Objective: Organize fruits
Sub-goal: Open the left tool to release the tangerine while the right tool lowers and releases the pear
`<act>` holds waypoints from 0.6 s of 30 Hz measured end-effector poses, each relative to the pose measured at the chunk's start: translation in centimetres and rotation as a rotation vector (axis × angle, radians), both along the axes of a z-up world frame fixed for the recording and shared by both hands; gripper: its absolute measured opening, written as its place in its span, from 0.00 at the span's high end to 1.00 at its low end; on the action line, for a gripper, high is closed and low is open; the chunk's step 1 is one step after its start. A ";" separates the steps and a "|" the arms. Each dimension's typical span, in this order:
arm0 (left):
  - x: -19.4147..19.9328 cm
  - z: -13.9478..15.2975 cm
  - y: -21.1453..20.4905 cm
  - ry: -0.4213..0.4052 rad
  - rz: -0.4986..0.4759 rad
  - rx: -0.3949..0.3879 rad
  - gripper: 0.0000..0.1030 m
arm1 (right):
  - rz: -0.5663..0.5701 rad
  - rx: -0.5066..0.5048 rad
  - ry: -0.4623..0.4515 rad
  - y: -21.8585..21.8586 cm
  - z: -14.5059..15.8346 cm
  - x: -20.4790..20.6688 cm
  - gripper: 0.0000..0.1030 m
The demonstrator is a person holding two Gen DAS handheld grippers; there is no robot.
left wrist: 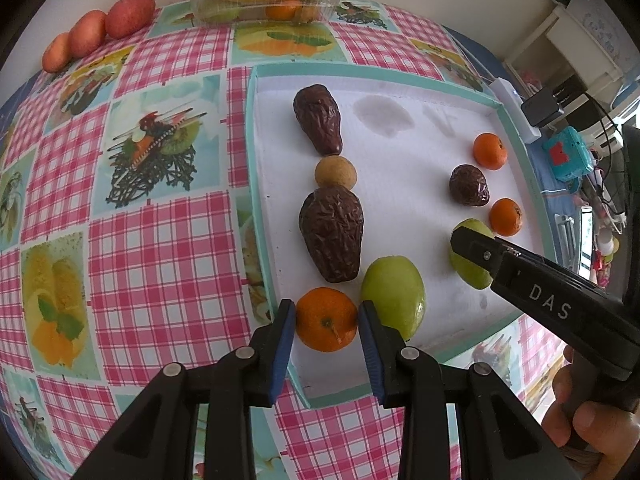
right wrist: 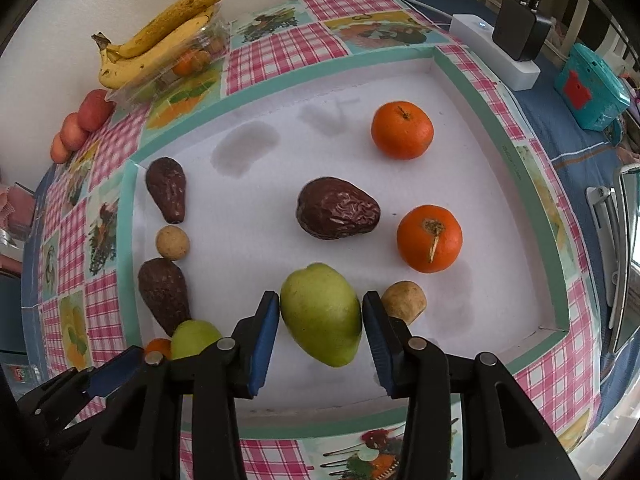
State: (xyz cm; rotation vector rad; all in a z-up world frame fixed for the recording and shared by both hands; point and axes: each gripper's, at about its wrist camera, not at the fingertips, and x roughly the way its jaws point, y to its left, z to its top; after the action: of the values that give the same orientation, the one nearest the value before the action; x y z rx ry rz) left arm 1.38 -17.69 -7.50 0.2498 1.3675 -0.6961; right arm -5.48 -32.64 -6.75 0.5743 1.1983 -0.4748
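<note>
Left claw (left wrist: 327, 322): your pads clamp the small orange (left wrist: 326, 319) at its sides, low in the white tray (left wrist: 400, 208).
Right claw (right wrist: 320, 322): clenched on the green fruit (right wrist: 322, 312), mid-tray.
Orange: light, round, likely rolls; grip the widest part.
Green fruit: smooth, probably slippery; squeeze gently across the belly.

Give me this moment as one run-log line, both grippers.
left gripper: shut on orange | right gripper: shut on green fruit | both inside white tray | row by left wall: unfinished
</note>
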 end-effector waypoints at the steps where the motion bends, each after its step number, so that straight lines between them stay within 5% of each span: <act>1: 0.0 0.1 0.0 0.002 0.003 -0.003 0.65 | 0.002 -0.008 -0.002 0.0 0.2 0.0 0.57; 7: 0.4 1.3 0.8 -0.009 0.016 -0.027 0.65 | -0.002 -0.032 -0.026 0.0 1.3 -0.1 0.57; 18: 3.5 2.3 5.0 -0.073 0.213 0.004 0.28 | 0.020 -0.078 -0.057 0.7 3.0 -0.3 0.53</act>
State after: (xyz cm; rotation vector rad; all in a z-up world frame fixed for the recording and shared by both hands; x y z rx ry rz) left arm 4.93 -12.65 -5.20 0.1288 1.3035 -0.5017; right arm -5.80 -31.95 -3.75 0.5057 1.1251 -0.4831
